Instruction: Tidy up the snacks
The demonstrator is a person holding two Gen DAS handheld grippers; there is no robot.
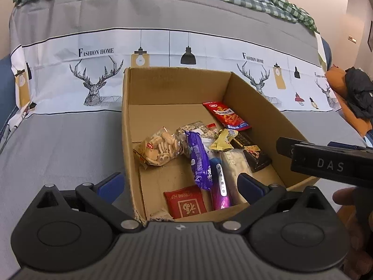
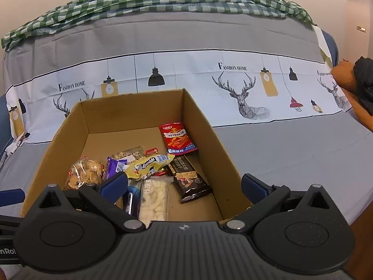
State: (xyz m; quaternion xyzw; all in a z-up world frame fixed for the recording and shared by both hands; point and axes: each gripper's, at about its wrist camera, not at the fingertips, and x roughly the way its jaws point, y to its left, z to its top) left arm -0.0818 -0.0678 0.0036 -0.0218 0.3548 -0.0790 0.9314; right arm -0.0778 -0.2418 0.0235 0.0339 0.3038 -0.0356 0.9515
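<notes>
Left gripper (image 1: 179, 182) fingers spread wide, empty, straddling the near-left wall of the box (image 1: 177, 79). Right gripper (image 2: 184, 185) likewise wide, empty, astride the box's (image 2: 130, 103) near-right wall. Snacks (image 2: 149, 170) lie inside. Only the left view shows the red packet (image 1: 185, 201).

A grey deer-print bedsheet (image 2: 279, 158) lies under a green checked cloth (image 2: 163, 2), near an orange cushion (image 1: 335, 79).
</notes>
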